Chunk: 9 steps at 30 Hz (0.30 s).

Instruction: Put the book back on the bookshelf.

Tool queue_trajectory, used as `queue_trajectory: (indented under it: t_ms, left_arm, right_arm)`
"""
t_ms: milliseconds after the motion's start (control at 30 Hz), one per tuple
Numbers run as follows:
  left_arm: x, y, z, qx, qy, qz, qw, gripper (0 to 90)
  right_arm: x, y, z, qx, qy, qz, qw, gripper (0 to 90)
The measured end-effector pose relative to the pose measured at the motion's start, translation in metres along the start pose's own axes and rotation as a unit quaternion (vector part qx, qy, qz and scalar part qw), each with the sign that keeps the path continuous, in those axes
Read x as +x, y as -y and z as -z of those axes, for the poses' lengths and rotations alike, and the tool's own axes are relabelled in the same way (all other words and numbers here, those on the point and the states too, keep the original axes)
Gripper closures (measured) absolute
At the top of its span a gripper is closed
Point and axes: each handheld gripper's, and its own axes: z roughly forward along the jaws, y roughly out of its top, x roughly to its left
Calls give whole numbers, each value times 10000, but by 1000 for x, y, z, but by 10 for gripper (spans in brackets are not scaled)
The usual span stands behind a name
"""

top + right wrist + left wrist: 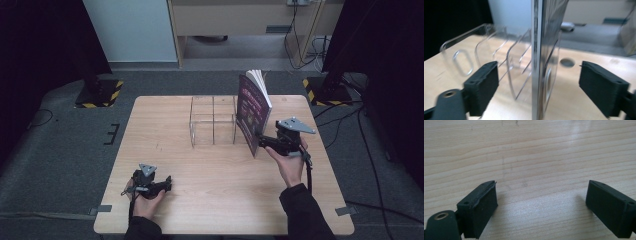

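A dark purple book (pixel 254 107) stands upright on the wooden table (pixel 210 200), against the right end of a clear acrylic divider rack (pixel 212 120). My right gripper (pixel 262 141) is at the book's near lower edge. In the right gripper view its jaws (pixel 539 85) stand wide apart with the book's edge (pixel 537 37) between them, and neither pad touches it. The rack's clear plates (pixel 486 47) show to the left of the book. My left gripper (pixel 169 182) rests near the table's front left, open (pixel 541 202) over bare wood with nothing between its pads.
Two black stands with yellow-and-black striped bases are on the floor behind the table, at back left (pixel 99 93) and back right (pixel 325 90). Cables (pixel 370 150) run across the floor on the right. A round hole (pixel 567 62) is in the tabletop beyond the book.
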Motion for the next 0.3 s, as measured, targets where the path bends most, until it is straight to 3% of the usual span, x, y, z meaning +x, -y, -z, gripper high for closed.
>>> queue_trajectory:
  t_ms: [100,300]
  left_arm:
    - [0,0,0,0,0,0,10000,92]
    - [0,0,0,0,-2,-1,10000,92]
  right_arm:
    - [-3,14,10,122,-97,145,9998,135]
    - [-15,42,25,266,-94,177,9994,130]
